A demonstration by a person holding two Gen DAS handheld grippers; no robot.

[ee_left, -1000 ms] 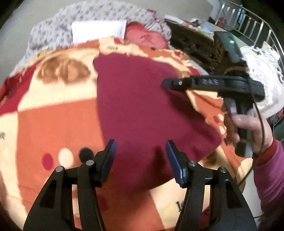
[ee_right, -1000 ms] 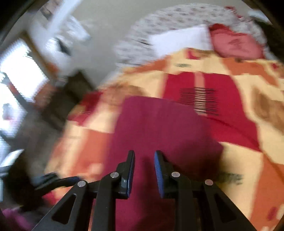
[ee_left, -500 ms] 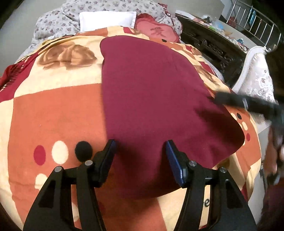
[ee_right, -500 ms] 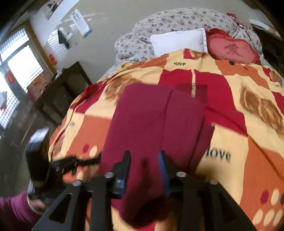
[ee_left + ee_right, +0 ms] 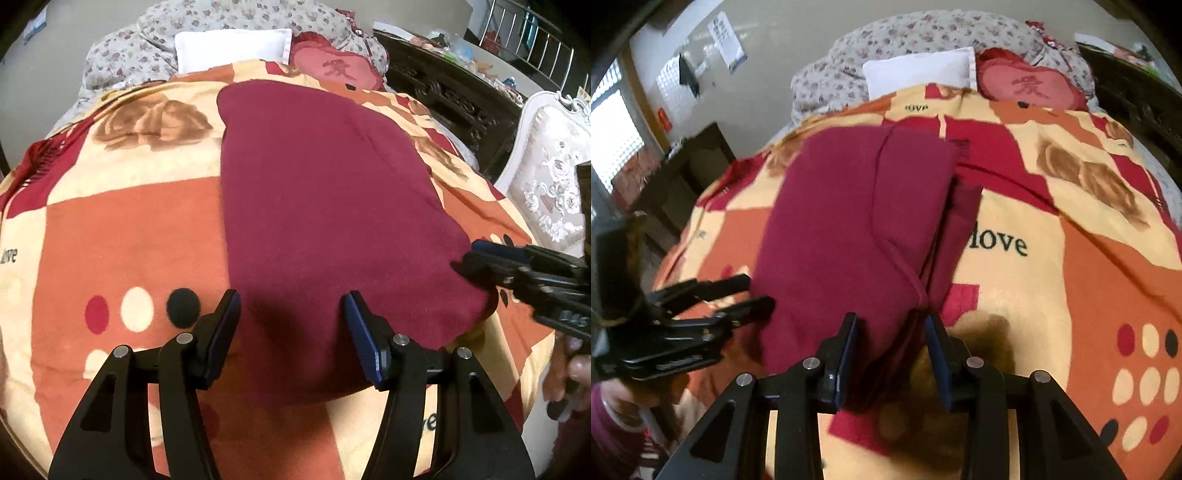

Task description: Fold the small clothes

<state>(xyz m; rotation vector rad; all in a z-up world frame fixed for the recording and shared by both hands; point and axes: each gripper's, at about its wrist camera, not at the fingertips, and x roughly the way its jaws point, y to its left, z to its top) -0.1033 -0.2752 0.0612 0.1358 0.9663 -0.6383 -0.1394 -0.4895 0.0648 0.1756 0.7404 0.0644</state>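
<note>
Maroon garment (image 5: 849, 221) lies between the right hand-held gripper (image 5: 892, 354) fingers.

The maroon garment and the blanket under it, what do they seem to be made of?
The maroon garment looks like soft matte knit or fleece: no sheen, rounded folds, a stitched seam in the right wrist view. The blanket looks like printed plush fleece, with a slightly fuzzy surface and blurred edges to its pattern. The exact fibre cannot be told for either.

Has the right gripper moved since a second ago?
Yes. In the left wrist view the right gripper dropped from above the maroon garment to its near right edge.
</note>
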